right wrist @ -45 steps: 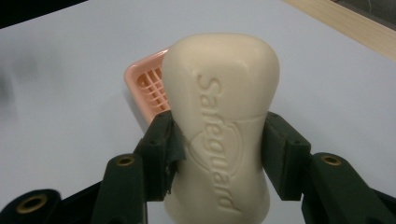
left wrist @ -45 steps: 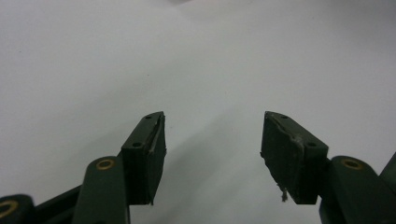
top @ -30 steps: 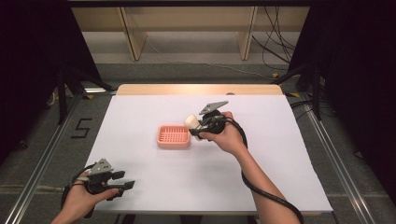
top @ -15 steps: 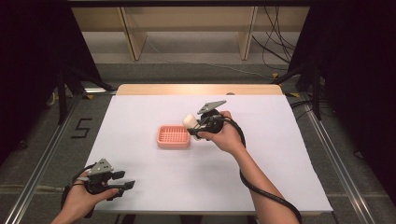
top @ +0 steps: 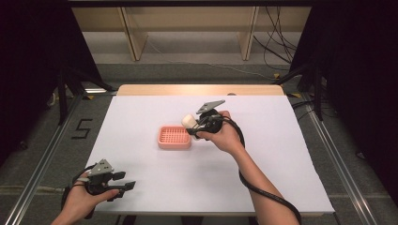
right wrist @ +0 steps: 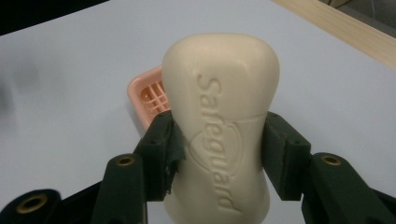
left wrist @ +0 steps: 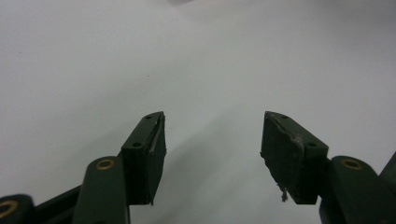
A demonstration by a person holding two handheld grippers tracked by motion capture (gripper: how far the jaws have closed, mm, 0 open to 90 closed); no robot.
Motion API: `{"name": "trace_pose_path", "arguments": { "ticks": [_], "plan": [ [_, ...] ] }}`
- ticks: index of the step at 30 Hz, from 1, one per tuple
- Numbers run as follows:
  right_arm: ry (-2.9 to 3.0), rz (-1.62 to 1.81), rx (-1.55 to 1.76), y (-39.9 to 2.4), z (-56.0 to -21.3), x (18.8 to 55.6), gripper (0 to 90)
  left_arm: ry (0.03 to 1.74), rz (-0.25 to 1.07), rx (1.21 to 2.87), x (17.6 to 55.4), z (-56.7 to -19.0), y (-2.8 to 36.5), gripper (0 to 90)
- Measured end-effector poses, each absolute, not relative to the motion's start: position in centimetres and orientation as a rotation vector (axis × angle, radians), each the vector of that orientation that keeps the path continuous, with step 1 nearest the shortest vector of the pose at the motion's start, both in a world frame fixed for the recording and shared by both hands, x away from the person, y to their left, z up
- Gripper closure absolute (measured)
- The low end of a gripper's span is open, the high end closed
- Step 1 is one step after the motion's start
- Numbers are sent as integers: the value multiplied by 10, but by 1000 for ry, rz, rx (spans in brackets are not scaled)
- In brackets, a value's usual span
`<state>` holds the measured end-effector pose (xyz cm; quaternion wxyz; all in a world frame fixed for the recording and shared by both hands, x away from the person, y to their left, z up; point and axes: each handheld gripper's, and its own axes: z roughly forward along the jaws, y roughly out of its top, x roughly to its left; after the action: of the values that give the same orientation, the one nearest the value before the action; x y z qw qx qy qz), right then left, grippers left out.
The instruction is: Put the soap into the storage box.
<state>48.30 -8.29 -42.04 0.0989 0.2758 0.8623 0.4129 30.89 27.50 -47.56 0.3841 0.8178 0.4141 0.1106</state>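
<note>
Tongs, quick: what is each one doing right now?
Left tongs: open, holding nothing.
Right tongs: shut on the bar of soap, held above the pink soap dish.

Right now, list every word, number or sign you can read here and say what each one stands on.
"Safeguard": pressed into the cream soap bar, held between the pads of the right claw, running along the bar's length.
"5": a black figure on the grey floor, left of the white table.
The pink soap dish carries no readable text.
</note>
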Motion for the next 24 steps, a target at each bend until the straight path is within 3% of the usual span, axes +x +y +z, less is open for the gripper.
{"name": "trace_pose_path", "arguments": {
  "ticks": [24],
  "plan": [
    [2544, 1234, 807, -74, -422, 485, 506, 1056, 281, 2083, 309, -475, 275, 398]
  ]
}}
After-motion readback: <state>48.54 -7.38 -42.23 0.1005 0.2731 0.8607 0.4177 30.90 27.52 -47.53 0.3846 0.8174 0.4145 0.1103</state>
